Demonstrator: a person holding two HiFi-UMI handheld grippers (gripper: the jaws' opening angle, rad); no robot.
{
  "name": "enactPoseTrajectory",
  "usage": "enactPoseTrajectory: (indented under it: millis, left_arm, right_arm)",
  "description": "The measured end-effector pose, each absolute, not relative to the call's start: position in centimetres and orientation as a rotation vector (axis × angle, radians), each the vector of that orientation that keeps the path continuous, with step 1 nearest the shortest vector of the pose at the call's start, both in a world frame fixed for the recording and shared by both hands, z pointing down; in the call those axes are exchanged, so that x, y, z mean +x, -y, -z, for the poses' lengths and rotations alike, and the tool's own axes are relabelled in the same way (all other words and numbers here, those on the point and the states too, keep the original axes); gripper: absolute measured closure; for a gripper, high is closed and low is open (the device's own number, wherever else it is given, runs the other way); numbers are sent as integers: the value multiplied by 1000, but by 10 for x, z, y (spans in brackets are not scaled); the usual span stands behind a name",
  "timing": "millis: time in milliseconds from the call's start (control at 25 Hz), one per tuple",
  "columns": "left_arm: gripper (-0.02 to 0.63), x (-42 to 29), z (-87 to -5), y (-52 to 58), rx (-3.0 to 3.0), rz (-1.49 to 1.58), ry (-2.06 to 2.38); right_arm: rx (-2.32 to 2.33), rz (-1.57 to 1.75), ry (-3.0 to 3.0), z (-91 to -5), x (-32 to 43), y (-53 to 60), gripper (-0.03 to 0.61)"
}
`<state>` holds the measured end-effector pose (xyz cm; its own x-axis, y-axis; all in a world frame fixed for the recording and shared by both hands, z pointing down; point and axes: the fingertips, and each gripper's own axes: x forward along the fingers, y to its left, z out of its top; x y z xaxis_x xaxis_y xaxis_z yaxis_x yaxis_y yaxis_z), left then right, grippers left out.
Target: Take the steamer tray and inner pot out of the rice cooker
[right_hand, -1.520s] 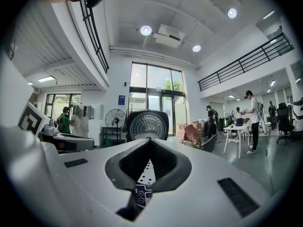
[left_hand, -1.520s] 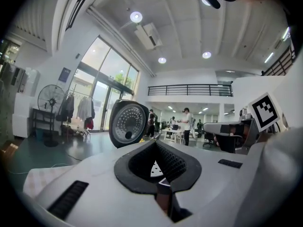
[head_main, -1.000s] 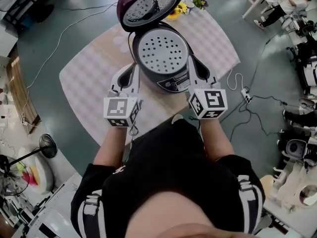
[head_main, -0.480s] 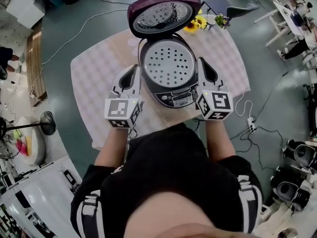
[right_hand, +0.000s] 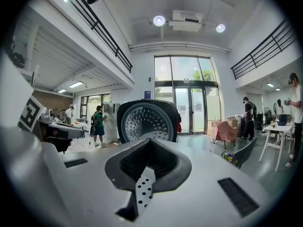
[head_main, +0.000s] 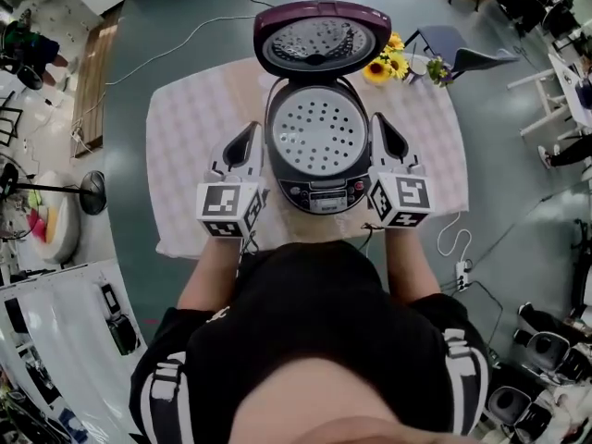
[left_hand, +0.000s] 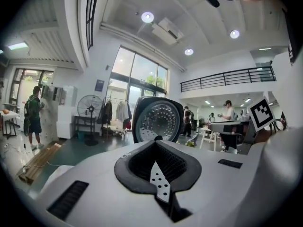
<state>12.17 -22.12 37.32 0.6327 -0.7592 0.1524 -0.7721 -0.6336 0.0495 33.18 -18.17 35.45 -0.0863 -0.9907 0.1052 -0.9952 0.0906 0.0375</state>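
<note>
The rice cooker [head_main: 319, 191] stands open on the table, its purple lid [head_main: 321, 37] raised at the back. A white perforated steamer tray [head_main: 317, 129] fills its mouth and hides the inner pot beneath. My left gripper [head_main: 248, 135] lies along the cooker's left side and my right gripper [head_main: 381, 124] along its right side. Both are shut with nothing held. In the left gripper view the lid [left_hand: 157, 121] rises just beyond the closed left gripper [left_hand: 156, 143]. The right gripper view shows the same lid [right_hand: 147, 121] beyond the closed right gripper [right_hand: 149, 141].
The table [head_main: 190, 137] wears a pale checked cloth. Sunflowers [head_main: 384, 65] sit behind the cooker to the right, and a grey chair [head_main: 462, 55] stands past them. A cable and power strip [head_main: 458, 265] lie on the floor at the right, a fan [head_main: 88, 192] at the left.
The head view has swung so the cooker now sits straight ahead. Both grippers stayed shut on either side of it, and the right one has slid along the cooker's right side.
</note>
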Motion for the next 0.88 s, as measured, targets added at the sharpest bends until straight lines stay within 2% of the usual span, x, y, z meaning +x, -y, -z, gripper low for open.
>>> enactPoseTrajectory:
  millis: [480, 520, 560, 600, 680, 880]
  left_arm:
    - [602, 107, -366, 232, 2745, -169, 1360]
    - [544, 109, -365, 232, 2755, -160, 1346]
    - [346, 111, -364, 233, 2764, -157, 1331]
    - [219, 113, -364, 234, 2767, -162, 1323]
    - [201, 116, -364, 237, 2762, -183, 1328]
    - [198, 125, -367, 238, 2756, -231, 1307]
  right_arm:
    - [2025, -14, 2321, -352, 314, 193, 578]
    - [2022, -7, 2349, -351, 312, 193, 495]
    - [2020, -1, 2371, -350, 311, 193, 386]
    - [2022, 4, 2381, -349, 311, 194, 292]
    - [2045, 14, 2362, -348, 316, 195, 231]
    - [2062, 3, 2311, -351, 328, 195, 216]
